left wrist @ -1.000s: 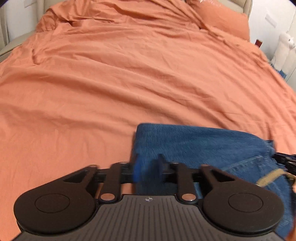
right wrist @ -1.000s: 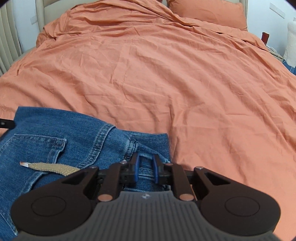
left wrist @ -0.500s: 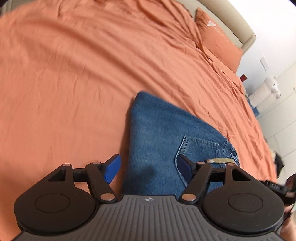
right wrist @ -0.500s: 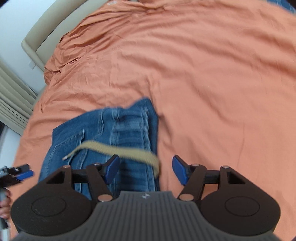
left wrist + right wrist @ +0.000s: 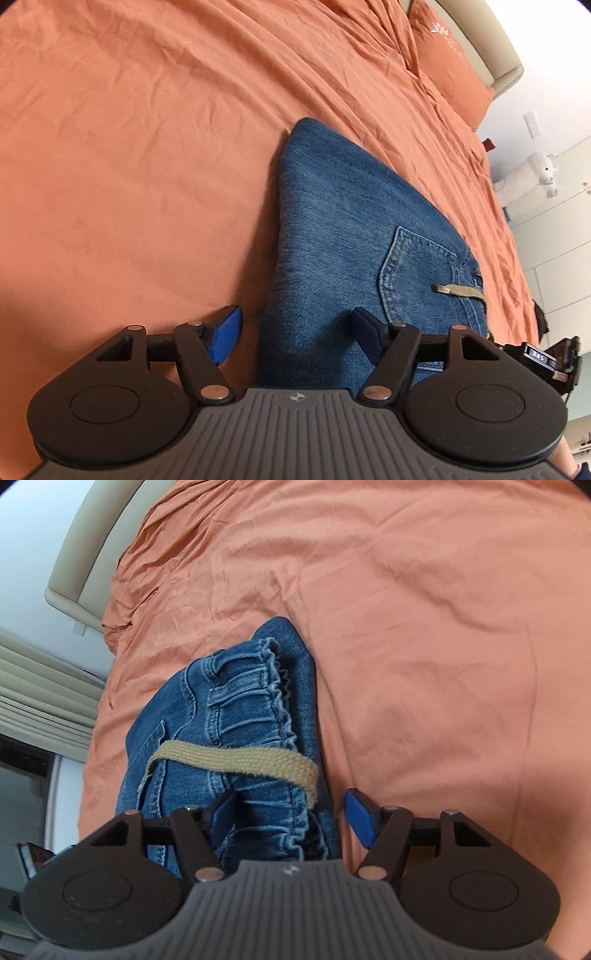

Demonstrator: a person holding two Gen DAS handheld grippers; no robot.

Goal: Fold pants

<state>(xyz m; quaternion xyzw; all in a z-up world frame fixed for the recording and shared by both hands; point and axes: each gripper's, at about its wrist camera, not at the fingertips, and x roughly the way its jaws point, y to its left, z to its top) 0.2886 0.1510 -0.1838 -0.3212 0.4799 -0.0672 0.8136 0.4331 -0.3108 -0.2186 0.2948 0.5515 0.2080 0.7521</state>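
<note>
On the orange bed (image 5: 147,155) the jeans (image 5: 343,236) are lying folded into a compact bundle, and I'm hovering both claws over them. My left gripper (image 5: 295,332) is sitting wide open, gripping nothing: its left pad is hanging over bare sheet just off the denim's left edge, and the right pad is over the fabric near the back pocket (image 5: 417,266). Whether either pad is touching cloth, I can't tell from this angle.

My right gripper (image 5: 291,818) is also spread open and empty. Its left pad is hovering over the gathered waistband (image 5: 251,698), the right pad over the sheet just right of the bundle's edge. A tan drawstring (image 5: 236,762) is lying slack across the waistband, running from the pocket side on the left toward the right edge, where it's drooping over.

Far right in the left view, an orange pillow (image 5: 450,62) is leaning by the beige headboard (image 5: 498,44), and a white plush toy (image 5: 528,181) is standing past the bed's right side. In the right view, the headboard is curving off at far left, with pale curtains (image 5: 40,698) below it.
</note>
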